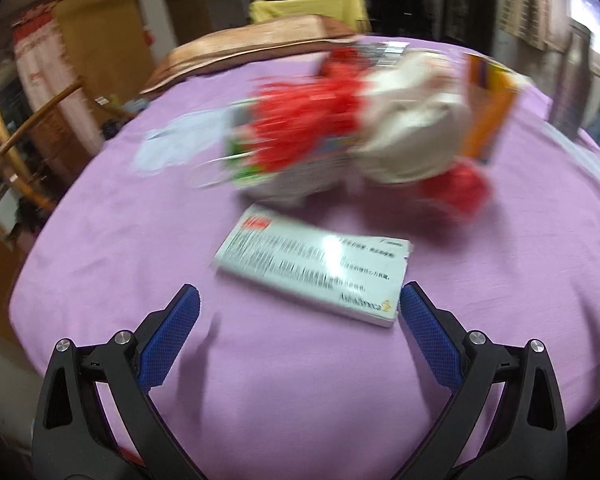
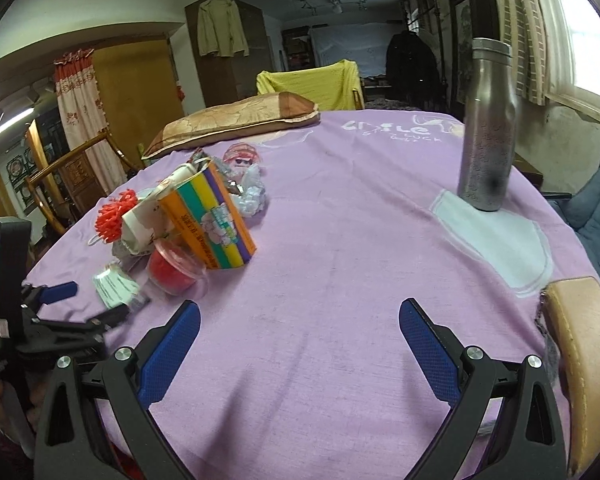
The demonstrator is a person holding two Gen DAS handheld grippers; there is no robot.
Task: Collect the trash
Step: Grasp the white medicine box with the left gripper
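Observation:
A flat white medicine box (image 1: 316,270) lies on the purple cloth (image 1: 100,264) just beyond my left gripper (image 1: 300,300), which is open with nothing between its fingers. Behind the box is a blurred heap of trash: red shredded plastic (image 1: 308,124), a crumpled white bag (image 1: 412,128), an orange carton (image 1: 488,108) and a red cup (image 1: 456,188). In the right wrist view the same pile sits at the left: the striped orange carton (image 2: 210,216), the red cup (image 2: 172,268), the medicine box (image 2: 114,288). My right gripper (image 2: 300,312) is open over bare cloth.
A steel bottle (image 2: 488,128) stands on a white patch at the right. A brown pillow (image 2: 236,120) lies at the far edge. An orange chair back (image 2: 580,360) is at the near right. The left gripper's body (image 2: 40,320) shows at the left edge.

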